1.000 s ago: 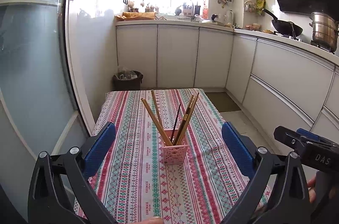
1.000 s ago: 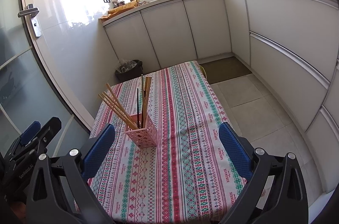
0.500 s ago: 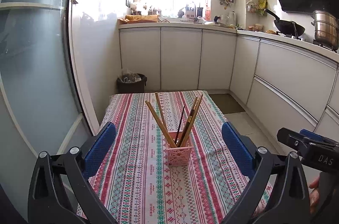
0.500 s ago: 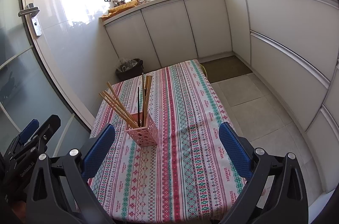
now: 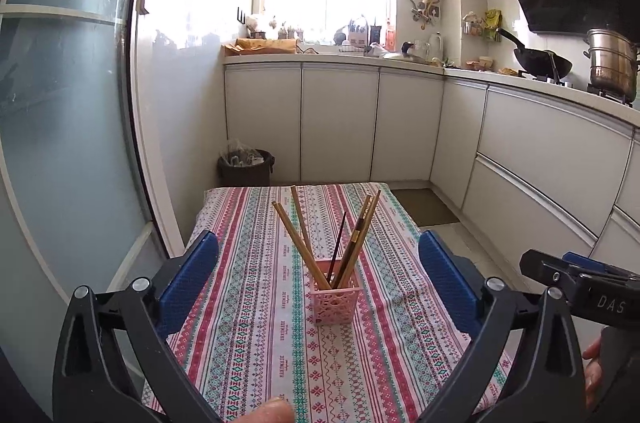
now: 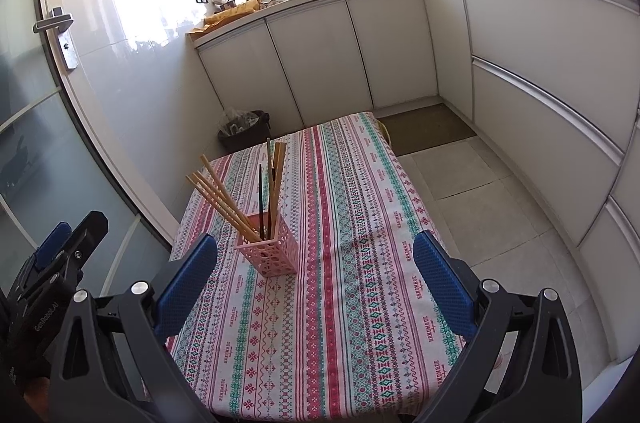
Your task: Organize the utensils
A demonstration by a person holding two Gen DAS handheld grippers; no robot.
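A pink perforated holder [image 5: 335,299] stands on the striped tablecloth [image 5: 256,343] and holds several wooden chopsticks [image 5: 301,247] and one dark one, all leaning outward. It also shows in the right wrist view [image 6: 269,255], left of centre. My left gripper [image 5: 318,279] is open and empty, held above the near part of the table with the holder between its blue pads in view. My right gripper [image 6: 315,277] is open and empty, to the right of the holder. Each gripper shows at the edge of the other's view.
The table is small, with floor tiles [image 6: 472,191] to its right and a glass door [image 5: 60,143] to its left. A dark bin [image 5: 246,167] stands beyond the far end. White kitchen cabinets [image 5: 340,119] line the back and right.
The left gripper has pulled back and tilted up, so the holder sits lower and farther in its view. The right gripper has hardly moved.
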